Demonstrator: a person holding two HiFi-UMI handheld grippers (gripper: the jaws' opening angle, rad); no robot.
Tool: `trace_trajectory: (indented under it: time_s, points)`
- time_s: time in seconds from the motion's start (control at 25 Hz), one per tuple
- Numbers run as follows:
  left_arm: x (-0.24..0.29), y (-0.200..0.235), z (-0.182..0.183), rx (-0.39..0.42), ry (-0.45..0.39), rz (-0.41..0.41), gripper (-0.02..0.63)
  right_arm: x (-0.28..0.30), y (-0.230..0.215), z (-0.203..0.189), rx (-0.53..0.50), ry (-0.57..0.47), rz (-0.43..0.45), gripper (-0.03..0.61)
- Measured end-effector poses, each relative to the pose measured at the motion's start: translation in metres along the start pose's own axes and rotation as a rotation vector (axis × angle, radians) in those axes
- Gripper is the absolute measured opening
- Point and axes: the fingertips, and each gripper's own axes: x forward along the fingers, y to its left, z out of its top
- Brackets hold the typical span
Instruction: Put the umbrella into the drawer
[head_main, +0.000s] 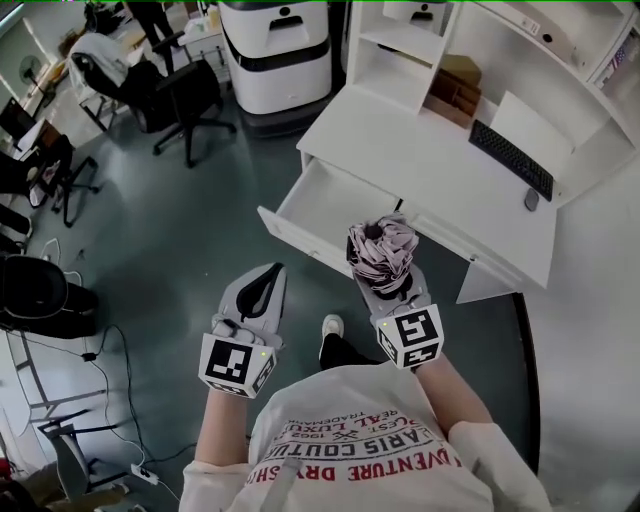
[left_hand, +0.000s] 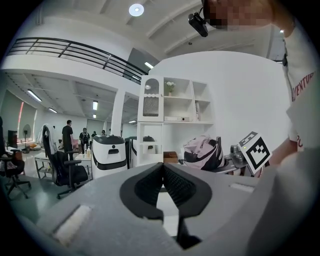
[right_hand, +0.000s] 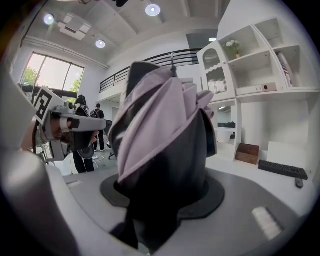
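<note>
My right gripper (head_main: 388, 285) clamps the folded umbrella (head_main: 381, 248) upright in the air, at 4 o'clock from the open drawer (head_main: 300, 232); my left gripper (head_main: 266, 288) is empty, jaws together. Likely light, soft, slippery fabric: the stiff core beneath the folds looks the surest hold.

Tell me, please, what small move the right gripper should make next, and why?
Probably carry the right gripper forward and a little to the left, over the open drawer, before lowering it. Its jaws are clamped on the folded umbrella, which sits near the drawer's front edge and is not yet inside. The left gripper is shut on nothing.
</note>
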Motion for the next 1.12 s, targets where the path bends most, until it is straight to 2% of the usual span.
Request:
trace_trajectory:
  time_s: [0.32,0.6,0.88,1.12]
  points:
    - [0.117,0.053,0.023,0.013,0.002,-0.039,0.003,0.093,-0.072,0.018,-0.002,0.041,-0.013,0.207]
    - [0.174,0.089,0.009,-0.003,0.041,-0.106,0.003,0.142,-0.098,0.010,0.027,0.096,-0.034,0.209]
    - [0.242,0.127,0.004,-0.024,0.073,-0.262,0.003,0.202,-0.115,-0.009,0.069,0.195,-0.082,0.209]
    - [0.282,0.162,-0.027,-0.047,0.123,-0.383,0.003,0.251,-0.114,-0.058,0.142,0.327,-0.103,0.209]
